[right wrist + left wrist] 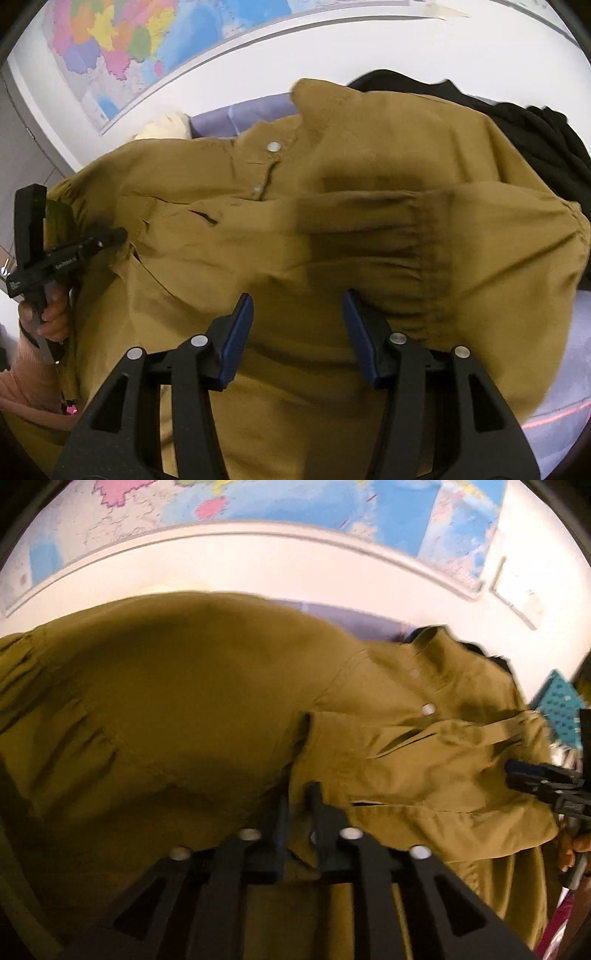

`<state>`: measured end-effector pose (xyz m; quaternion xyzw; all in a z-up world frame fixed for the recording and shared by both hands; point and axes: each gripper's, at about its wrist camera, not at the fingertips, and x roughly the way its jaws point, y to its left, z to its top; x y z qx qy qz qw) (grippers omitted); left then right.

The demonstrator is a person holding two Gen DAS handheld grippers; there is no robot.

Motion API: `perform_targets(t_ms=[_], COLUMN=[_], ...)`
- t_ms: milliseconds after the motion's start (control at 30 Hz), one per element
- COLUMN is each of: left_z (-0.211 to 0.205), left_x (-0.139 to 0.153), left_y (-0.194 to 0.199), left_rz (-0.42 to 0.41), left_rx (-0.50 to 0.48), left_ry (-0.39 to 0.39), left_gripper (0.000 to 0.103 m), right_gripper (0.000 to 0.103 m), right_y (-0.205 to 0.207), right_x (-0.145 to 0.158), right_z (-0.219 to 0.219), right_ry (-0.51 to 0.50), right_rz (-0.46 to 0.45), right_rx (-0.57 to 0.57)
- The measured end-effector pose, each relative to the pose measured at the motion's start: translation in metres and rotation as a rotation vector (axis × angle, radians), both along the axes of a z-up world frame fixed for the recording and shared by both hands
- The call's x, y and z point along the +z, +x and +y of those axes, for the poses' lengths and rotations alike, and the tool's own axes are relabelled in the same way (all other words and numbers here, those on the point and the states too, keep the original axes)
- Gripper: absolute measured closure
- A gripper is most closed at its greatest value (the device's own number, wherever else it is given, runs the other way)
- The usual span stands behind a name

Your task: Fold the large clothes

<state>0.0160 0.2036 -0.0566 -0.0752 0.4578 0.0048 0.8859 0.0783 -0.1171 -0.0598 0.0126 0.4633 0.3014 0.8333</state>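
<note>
Presently mid-fold: left claw (pixel 298 812) pinches mustard shirt (pixel 184 701) edge — right claw (pixel 297 325) wide, empty; next, grip opposite side.

A mustard-brown shirt (pixel 332 221) with pale buttons (pixel 273 146) fills the middle, a pink, yellow, green and blue map (pixel 122 48) sits upper left, and black cloth (pixel 535 136), perhaps another garment, upper right.

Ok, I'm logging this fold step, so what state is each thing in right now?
shirt: spread out, rumpled, one sleeve folded across the front, top buttons done up.
left gripper: shut on shirt fabric.
right gripper: open, over the shirt.
black garment: bunched behind the shirt.
</note>
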Motion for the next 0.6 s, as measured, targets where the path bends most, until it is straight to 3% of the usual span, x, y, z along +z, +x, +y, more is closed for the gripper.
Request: perform_targets(t_ms=[33, 100, 133, 300, 467, 600], left_z=[0.002, 0.009, 0.012, 0.035, 0.074, 0.094], left_x=[0.005, 0.017, 0.027, 0.072, 0.096, 0.106], left_y=[-0.004, -0.019, -0.031, -0.09, -0.124, -0.14], left_rz=[-0.007, -0.054, -0.089, -0.256, -0.316, -0.344], left_rx=[0.003, -0.003, -0.016, -0.058, -0.006, 0.067], left_ry=[0.0, 0.019, 0.028, 0.07, 0.053, 0.066], left_gripper=[0.077, 0.054, 0.049, 0.04, 0.04, 0.038], right_gripper=[0.052, 0.052, 0.052, 0.047, 0.028, 0.019], right_y=[-0.001, -0.008, -0.013, -0.052, -0.103, -0.139], right_x=[0.002, 0.009, 0.013, 0.031, 0.03, 0.012], right_z=[0.003, 0.016, 0.024, 0.075, 0.158, 0.22], right_ry=[-0.001, -0.015, -0.011, 0.096, 0.228, 0.229], right_rz=[-0.007, -0.044, -0.058, -0.084, -0.022, 0.056], right_rx=[0.003, 0.026, 0.044, 0.246, 0.582, 0.776])
